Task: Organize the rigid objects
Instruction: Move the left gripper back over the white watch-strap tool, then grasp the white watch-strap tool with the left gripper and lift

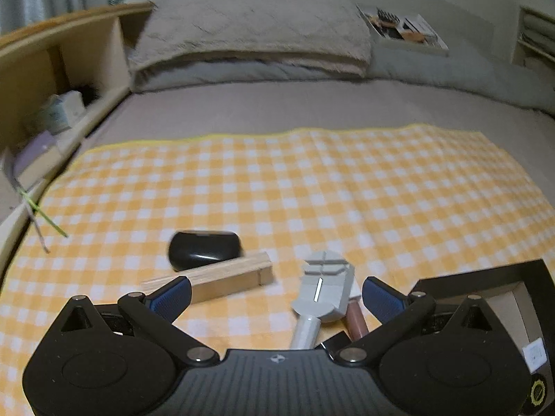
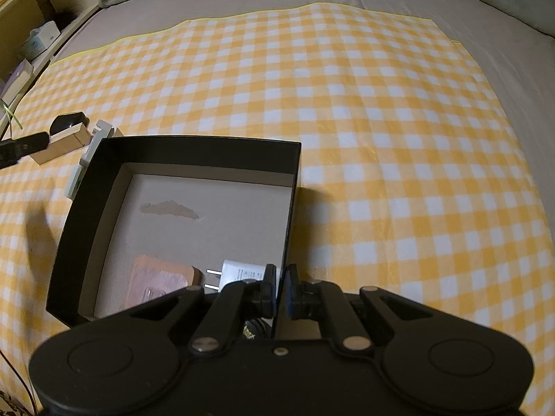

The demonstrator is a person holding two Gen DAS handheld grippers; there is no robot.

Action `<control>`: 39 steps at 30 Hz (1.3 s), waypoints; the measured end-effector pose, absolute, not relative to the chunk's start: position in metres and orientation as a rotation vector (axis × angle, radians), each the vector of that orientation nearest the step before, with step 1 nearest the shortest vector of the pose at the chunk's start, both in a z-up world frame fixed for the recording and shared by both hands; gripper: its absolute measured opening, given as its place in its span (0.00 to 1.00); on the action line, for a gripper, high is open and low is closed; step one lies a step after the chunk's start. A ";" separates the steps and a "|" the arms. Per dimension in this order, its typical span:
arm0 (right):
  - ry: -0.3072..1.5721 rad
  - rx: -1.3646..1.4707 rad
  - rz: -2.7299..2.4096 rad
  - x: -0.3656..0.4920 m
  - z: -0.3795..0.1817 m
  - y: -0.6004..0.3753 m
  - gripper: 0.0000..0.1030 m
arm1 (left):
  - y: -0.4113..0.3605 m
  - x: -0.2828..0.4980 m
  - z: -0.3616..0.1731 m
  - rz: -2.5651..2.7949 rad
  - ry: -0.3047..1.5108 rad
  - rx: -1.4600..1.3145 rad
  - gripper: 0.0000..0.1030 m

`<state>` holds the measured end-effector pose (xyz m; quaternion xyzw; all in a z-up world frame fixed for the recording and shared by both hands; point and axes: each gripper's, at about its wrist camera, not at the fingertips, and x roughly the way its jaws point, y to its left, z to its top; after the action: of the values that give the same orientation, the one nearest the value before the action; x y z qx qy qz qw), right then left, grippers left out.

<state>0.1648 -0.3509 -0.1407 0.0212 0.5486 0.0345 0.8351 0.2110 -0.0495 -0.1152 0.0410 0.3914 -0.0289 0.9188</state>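
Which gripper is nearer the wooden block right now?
Left. The left gripper is open just short of the wooden block; the right gripper is clamped on the black box wall, farther off.

The checked cloth (image 1: 312, 187) looks soft and matt. On it, the black mouse (image 1: 204, 249) is shiny plastic, and the block (image 1: 222, 279) beside it is plain wood. The box (image 2: 194, 152) is matt cardboard.

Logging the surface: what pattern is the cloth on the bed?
Yellow-and-white checks on the cloth, clearest in the right wrist view.
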 end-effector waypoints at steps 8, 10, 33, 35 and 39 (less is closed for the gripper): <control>1.162 0.046 0.076 0.163 -0.140 -0.351 0.06 | -0.051 0.233 -0.133 -0.195 0.885 -0.024 0.90; 1.161 0.045 0.076 0.163 -0.140 -0.352 0.06 | -0.053 0.238 -0.137 -0.198 0.907 -0.034 0.72; 1.165 0.050 0.088 0.155 -0.139 -0.346 0.07 | -0.044 0.266 -0.174 -0.173 1.021 -0.207 0.52; 1.165 0.050 0.088 0.156 -0.140 -0.348 0.07 | -0.044 0.264 -0.168 -0.168 1.006 -0.205 0.52; 1.165 0.050 0.088 0.157 -0.140 -0.349 0.07 | -0.042 0.258 -0.151 -0.162 0.976 -0.212 0.51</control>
<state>0.1567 -0.3486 -0.1397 0.0235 0.5499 0.0417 0.8338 0.2577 -0.0415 -0.1510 -0.1016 0.4675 -0.0778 0.8747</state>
